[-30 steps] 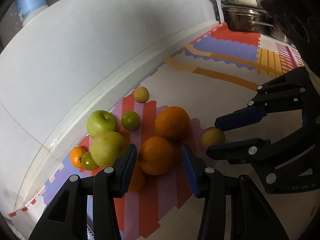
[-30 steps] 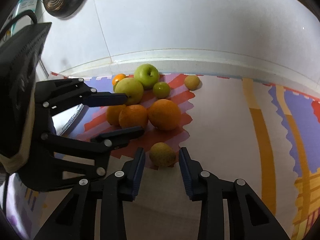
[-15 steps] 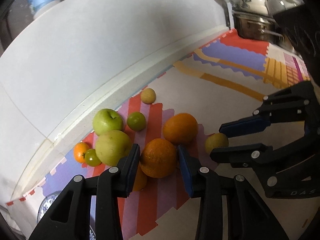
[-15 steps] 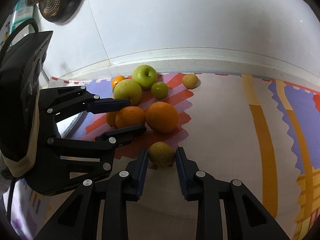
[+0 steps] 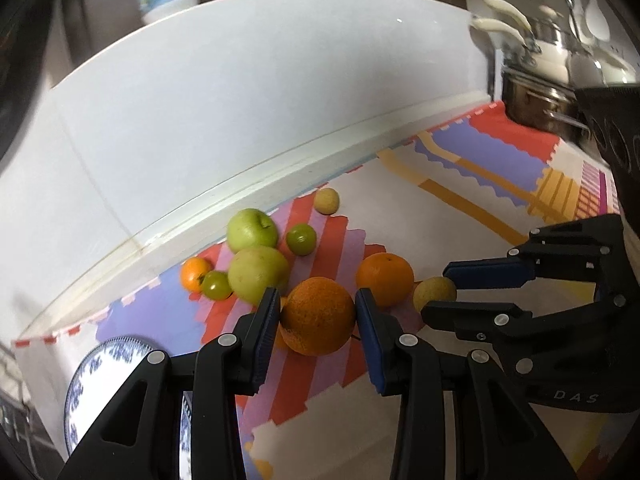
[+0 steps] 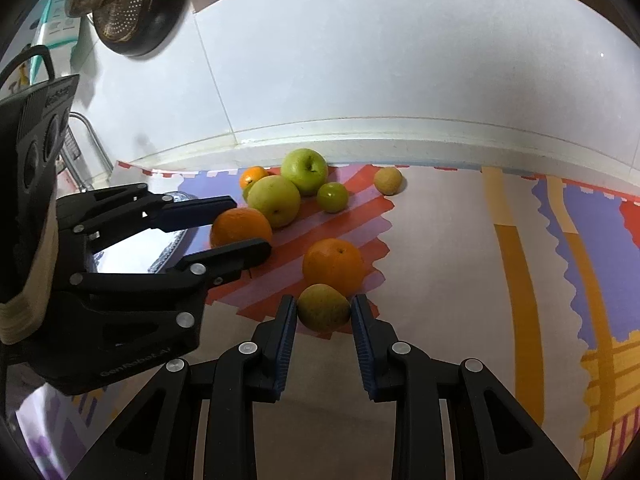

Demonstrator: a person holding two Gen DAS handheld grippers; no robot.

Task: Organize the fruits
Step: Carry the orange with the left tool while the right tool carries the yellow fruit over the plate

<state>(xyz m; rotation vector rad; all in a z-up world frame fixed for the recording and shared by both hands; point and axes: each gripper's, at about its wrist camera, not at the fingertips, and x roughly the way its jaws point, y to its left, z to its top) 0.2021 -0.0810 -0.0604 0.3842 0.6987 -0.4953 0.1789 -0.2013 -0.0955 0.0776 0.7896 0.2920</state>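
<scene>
My left gripper (image 5: 316, 312) is shut on a large orange (image 5: 317, 315), lifted a little above the patterned mat (image 5: 400, 216); it also shows in the right wrist view (image 6: 240, 229). My right gripper (image 6: 323, 310) is shut on a small yellow-green fruit (image 6: 323, 307), seen from the left wrist view (image 5: 434, 291) too. A second orange (image 6: 333, 266) lies just beyond it. Two green apples (image 6: 304, 170) (image 6: 274, 200), a small green fruit (image 6: 332, 197), a small orange (image 6: 252, 176) and a small tan fruit (image 6: 387, 180) lie near the wall.
A blue-and-white plate (image 5: 100, 376) lies at the left, below my left gripper. The white backsplash wall (image 6: 360, 80) runs behind the fruit. Steel pots (image 5: 536, 96) stand at the far right. A strainer (image 6: 120, 4) hangs at the upper left.
Both grippers closed: the left onto the large orange, the right onto the yellow-green fruit. The left gripper has raised the orange and drawn it left, away from the second orange.
</scene>
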